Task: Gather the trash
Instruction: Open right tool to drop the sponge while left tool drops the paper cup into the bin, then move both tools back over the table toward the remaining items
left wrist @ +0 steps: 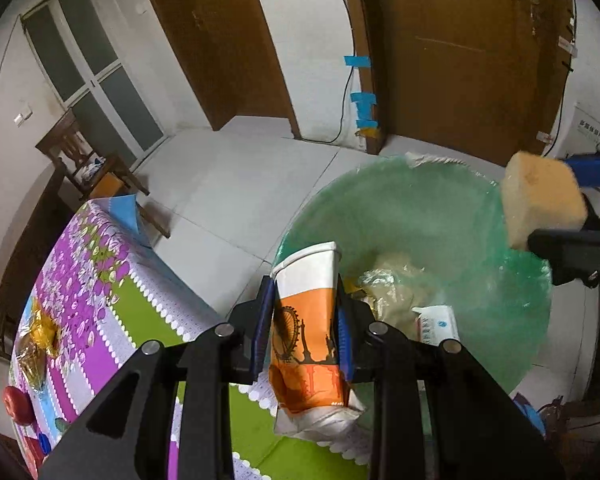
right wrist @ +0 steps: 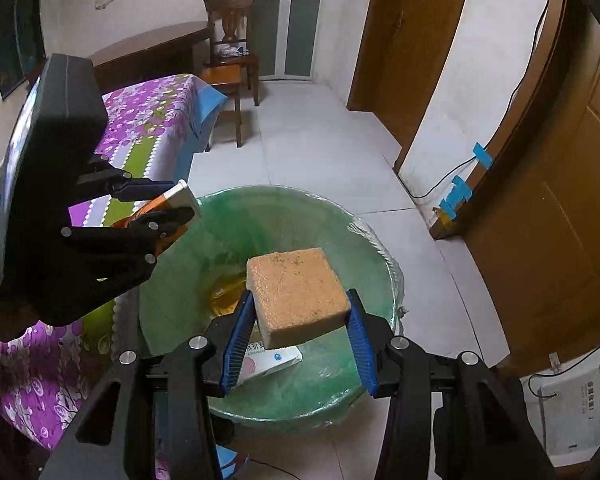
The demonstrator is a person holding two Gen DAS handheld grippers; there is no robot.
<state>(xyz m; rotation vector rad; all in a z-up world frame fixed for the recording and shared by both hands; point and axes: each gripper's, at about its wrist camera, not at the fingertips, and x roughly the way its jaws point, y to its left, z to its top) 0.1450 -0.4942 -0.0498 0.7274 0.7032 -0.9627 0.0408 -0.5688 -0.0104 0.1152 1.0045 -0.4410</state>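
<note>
The bin (right wrist: pixel 384 280) stands on the floor (right wrist: pixel 308 140) just beside the worktop (left wrist: pixel 112 280), to its right in the left wrist view. Inside the bin lie crumpled wrappers (left wrist: pixel 392 284) and a small packet (right wrist: pixel 274 362), near the bottom. The left gripper (left wrist: pixel 305 324) holds a paper cup (left wrist: pixel 306 332) between its jaws over the bin's near rim, at the worktop's edge. The right gripper (right wrist: pixel 300 340) holds a sponge (right wrist: pixel 298 296) between its jaws above the bin's middle, directly over the packet. On the worktop's far left sit an apple (left wrist: pixel 18 404) and a wrapper (left wrist: pixel 40 340). A chair (right wrist: pixel 230 52) stands behind the worktop, with doors (left wrist: pixel 460 52) beyond the bin.
</note>
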